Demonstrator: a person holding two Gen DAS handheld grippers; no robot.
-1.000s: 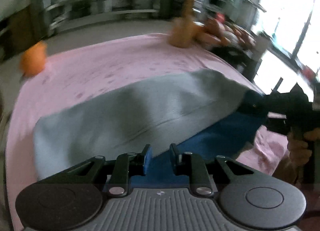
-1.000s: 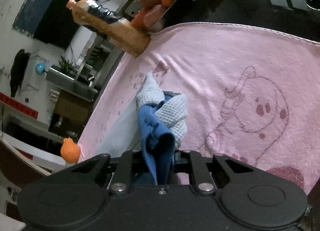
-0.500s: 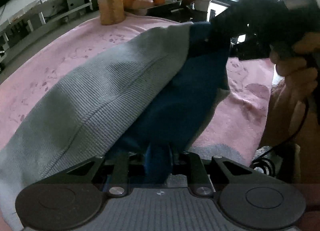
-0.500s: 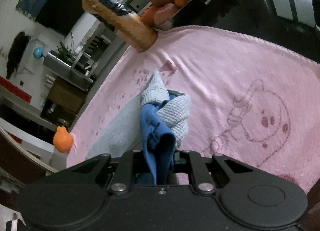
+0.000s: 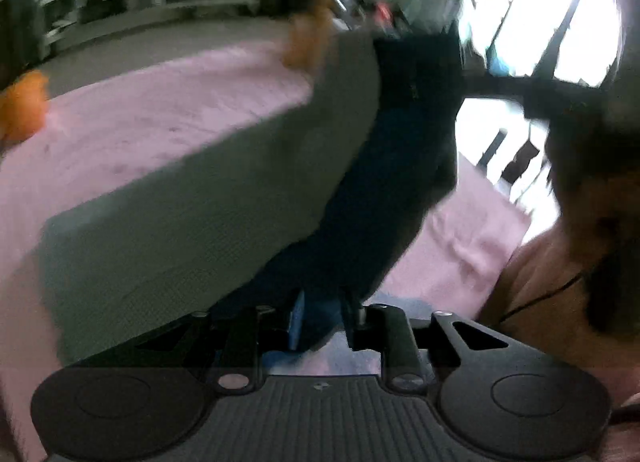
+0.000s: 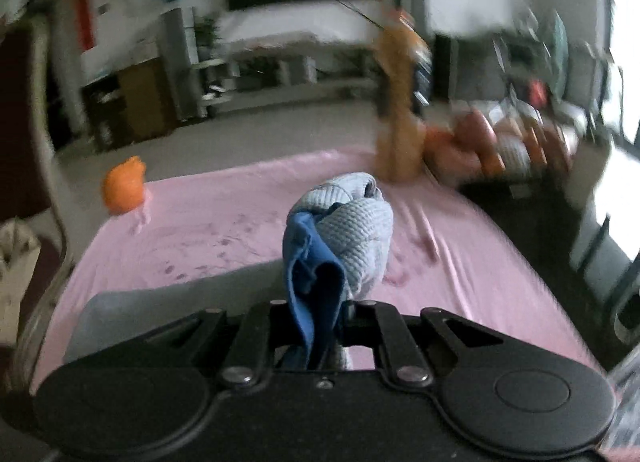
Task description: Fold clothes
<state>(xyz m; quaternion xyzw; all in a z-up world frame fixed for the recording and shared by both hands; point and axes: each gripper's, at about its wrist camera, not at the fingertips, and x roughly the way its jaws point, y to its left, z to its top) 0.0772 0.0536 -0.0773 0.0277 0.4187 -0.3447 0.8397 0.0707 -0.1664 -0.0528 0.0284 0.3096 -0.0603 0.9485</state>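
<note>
**Two matte black claws, seen from behind**

We are looking at the left claw point(image 5: 320, 322): a black body with a ribbed grey panel, a round disc at each side, silver screw heads on the linkage bars and blue pads on its fingers point(image 5: 297, 320). We are seeing the right claw point(image 6: 316, 318) built alike, all black, with triangular cut-outs in its arms and pale screws. A thin black cable point(image 5: 540, 300) is trailing beside the person's hand point(image 5: 580, 197), which motion is blurring.

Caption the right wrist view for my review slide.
Right gripper clamps a bunched corner of the blue-and-grey garment above the pink blanket.
</note>
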